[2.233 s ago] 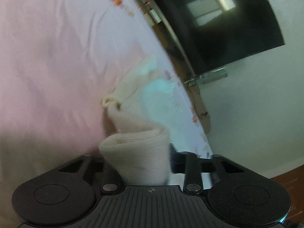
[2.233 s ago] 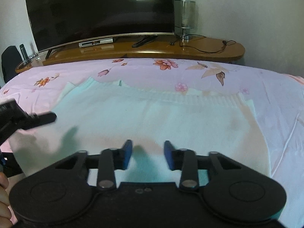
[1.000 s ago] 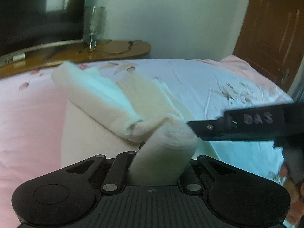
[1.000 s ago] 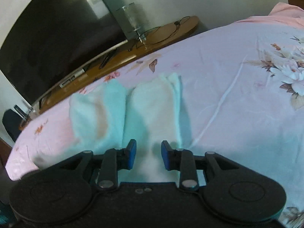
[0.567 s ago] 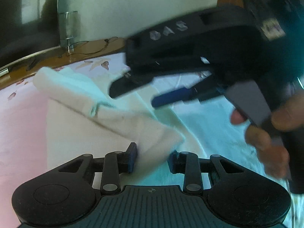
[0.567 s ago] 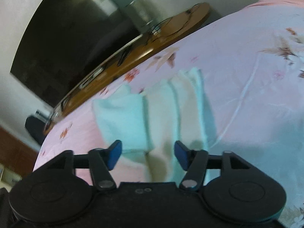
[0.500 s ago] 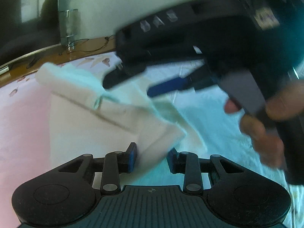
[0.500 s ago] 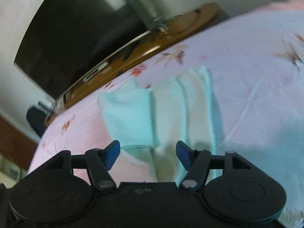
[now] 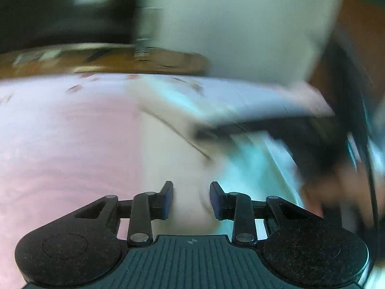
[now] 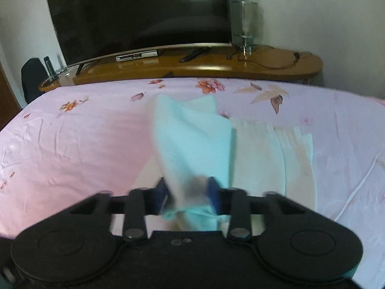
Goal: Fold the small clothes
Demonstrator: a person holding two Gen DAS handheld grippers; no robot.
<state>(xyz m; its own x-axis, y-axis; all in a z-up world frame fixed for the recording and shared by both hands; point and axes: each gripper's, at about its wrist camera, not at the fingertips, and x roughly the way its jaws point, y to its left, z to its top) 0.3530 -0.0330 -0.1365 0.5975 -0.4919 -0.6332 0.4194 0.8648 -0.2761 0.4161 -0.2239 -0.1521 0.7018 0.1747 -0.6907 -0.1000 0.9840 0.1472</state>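
my right gripper (image 10: 187,196) is clenched on the cream garment (image 10: 192,142) mid-bed, its folded edge at 2 o'clock, my left gripper (image 9: 191,200) spread over it, bare pink sheet (image 10: 72,144) toward 9 o'clock.

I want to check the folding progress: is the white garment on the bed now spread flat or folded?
Partly folded. The white garment lies in layers on the bed, and the right gripper pinches its lifted flap.
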